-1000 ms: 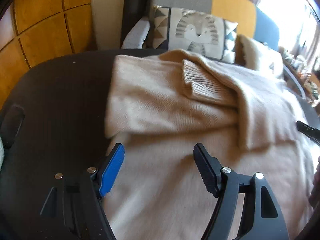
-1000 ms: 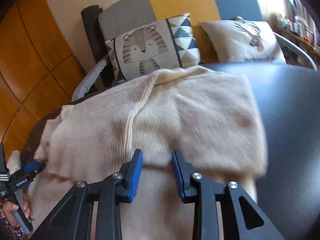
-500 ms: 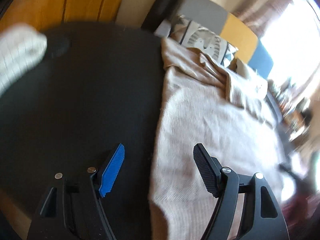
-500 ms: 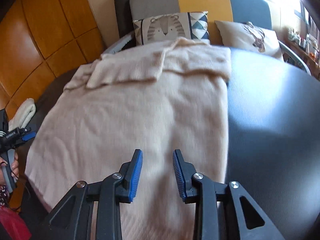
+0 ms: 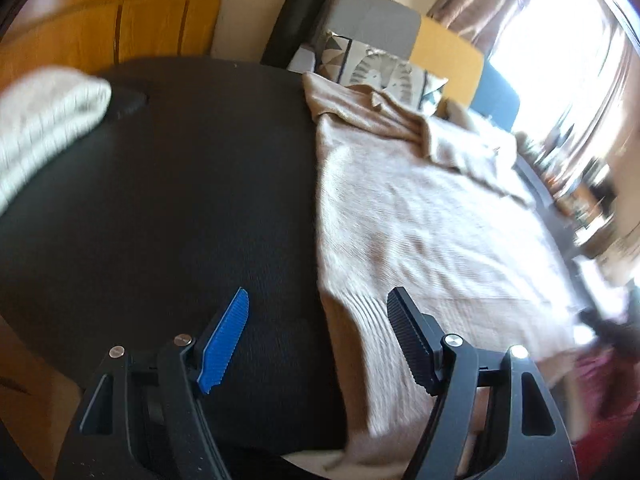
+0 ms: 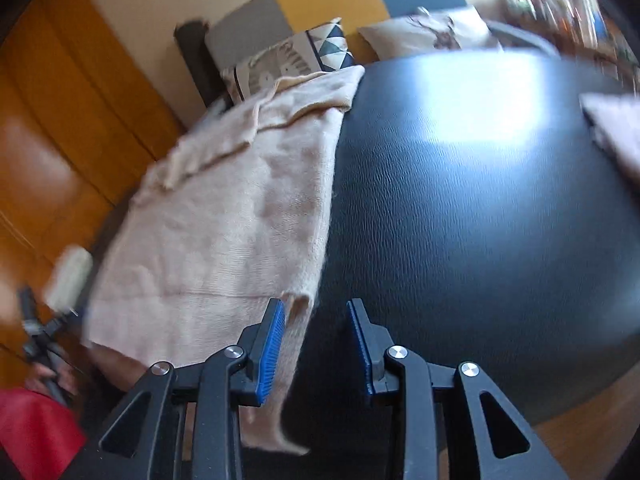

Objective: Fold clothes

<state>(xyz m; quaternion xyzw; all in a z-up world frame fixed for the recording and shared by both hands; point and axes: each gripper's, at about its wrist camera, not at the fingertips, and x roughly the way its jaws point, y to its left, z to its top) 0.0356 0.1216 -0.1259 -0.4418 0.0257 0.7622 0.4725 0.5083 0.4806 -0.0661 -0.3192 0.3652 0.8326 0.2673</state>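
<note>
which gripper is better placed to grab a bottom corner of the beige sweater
Both about equally: the left gripper straddles the sweater's near left hem corner, the right gripper its right one. Both are open.

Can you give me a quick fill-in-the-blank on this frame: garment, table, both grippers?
1. The beige sweater lies spread on a ___ table.
2. The left gripper hovers over the sweater's bottom-left corner with its jaws ___.
3. The right gripper holds ___ between its pads.
4. A tiger-print ___ sits behind the sweater.

Missing: black; open; nothing; cushion
</note>
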